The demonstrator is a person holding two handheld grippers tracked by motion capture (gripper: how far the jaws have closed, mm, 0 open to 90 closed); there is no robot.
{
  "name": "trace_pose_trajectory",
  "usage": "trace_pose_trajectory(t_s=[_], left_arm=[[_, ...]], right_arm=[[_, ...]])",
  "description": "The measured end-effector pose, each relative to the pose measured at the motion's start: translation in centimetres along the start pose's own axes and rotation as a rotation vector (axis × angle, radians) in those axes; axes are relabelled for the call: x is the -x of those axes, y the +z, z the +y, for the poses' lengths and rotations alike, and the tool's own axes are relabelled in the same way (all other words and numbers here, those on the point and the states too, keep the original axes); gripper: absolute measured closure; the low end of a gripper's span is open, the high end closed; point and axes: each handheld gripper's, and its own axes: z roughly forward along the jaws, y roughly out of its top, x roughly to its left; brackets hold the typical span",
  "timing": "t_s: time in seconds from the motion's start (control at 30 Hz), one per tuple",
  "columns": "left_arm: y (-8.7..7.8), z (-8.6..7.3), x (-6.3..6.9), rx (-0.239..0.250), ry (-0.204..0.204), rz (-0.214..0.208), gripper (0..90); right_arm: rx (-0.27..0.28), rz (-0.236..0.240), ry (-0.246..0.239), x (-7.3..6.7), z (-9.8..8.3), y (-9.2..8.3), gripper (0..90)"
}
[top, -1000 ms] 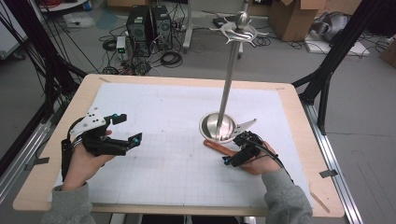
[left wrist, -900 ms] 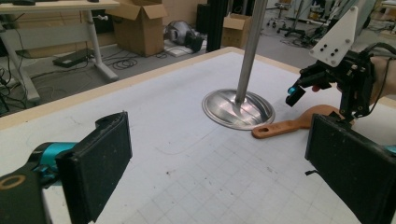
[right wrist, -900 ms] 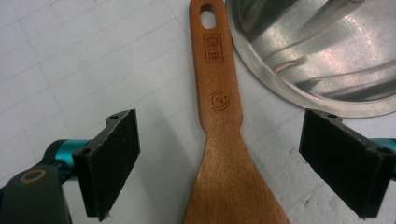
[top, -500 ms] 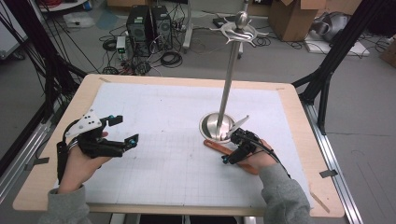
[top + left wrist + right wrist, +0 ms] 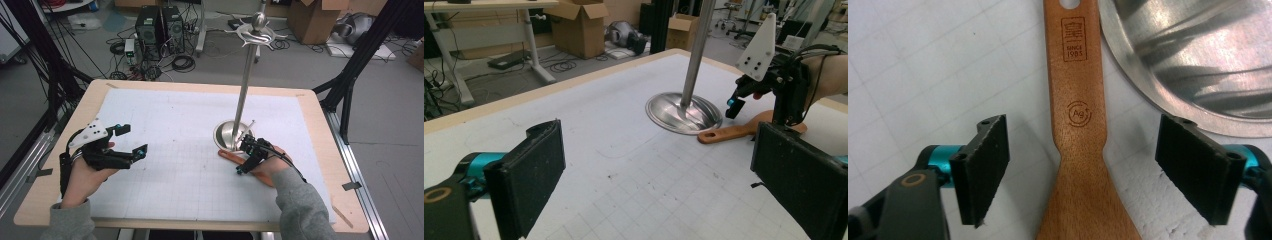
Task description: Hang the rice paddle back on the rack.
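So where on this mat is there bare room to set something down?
The white mat is bare from the left hand-held gripper across to the metal stand base, and along the far edge behind the pole. It is crowded at the base, where the wooden spatula lies between the right hand-held gripper's open jaws.

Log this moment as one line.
right gripper: open, jaws closing, straddling wooden spatula | left gripper: open, idle | spatula: flat on mat beside steel stand base

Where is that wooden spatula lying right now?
The wooden spatula lies flat on the white mat at the table's right side in the high view, beside the round metal stand base, with the right gripper straddling it, jaws open.
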Motion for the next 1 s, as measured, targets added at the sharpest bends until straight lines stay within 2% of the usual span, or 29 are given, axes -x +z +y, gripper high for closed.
trace_pose_trajectory(t_s=[0.13,0.17,0.23,0.27,0.37,0.47,0.63,0.67,0.9,0.93,0.97,1.0], left_arm=[[-0.1,0.0,0.0,0.001,-0.005,0.002,7.6],[-0.1,-0.1,0.0,0.001,-0.005,0.003,7.6],[-0.2,-0.1,-0.1,0.000,0.000,0.004,7.7],[-0.2,-0.1,-0.1,0.000,-0.001,0.005,7.6],[-0.2,-0.1,0.0,0.002,-0.003,0.006,7.6],[-0.3,-0.1,-0.1,0.000,-0.002,0.005,7.6],[-0.2,-0.1,-0.1,-0.002,-0.001,0.005,7.7],[-0.2,-0.1,-0.1,-0.003,-0.001,0.005,7.6],[-0.3,-0.1,-0.1,0.001,-0.007,0.007,7.6],[-0.3,-0.1,-0.1,0.002,-0.007,0.008,7.6],[-0.3,-0.1,-0.1,0.001,-0.006,0.005,7.7],[-0.4,-0.1,-0.1,0.000,-0.006,0.006,7.6]], right_arm=[[-0.036,-0.004,-0.017,-0.1,0.5,0.0,29.0],[-0.050,0.002,-0.029,-0.2,0.7,0.0,33.5],[-0.059,0.004,-0.033,-0.2,0.8,0.0,34.9],[-0.068,0.000,-0.061,-0.2,1.0,0.0,38.2],[-0.074,0.005,-0.050,-0.3,1.2,0.0,40.0],[-0.093,0.015,-0.063,-0.4,1.5,-0.1,45.4],[-0.134,0.012,-0.083,-0.5,2.1,0.0,49.5],[-0.142,0.006,-0.100,-0.4,2.2,0.0,50.7],[-0.179,0.010,-0.114,-0.5,2.7,0.1,53.9],[-0.187,0.006,-0.131,-0.5,2.8,0.1,54.5],[-0.198,0.006,-0.125,-0.5,2.9,0.1,54.7],[-0.231,0.004,-0.104,-0.7,3.2,0.1,55.5]])
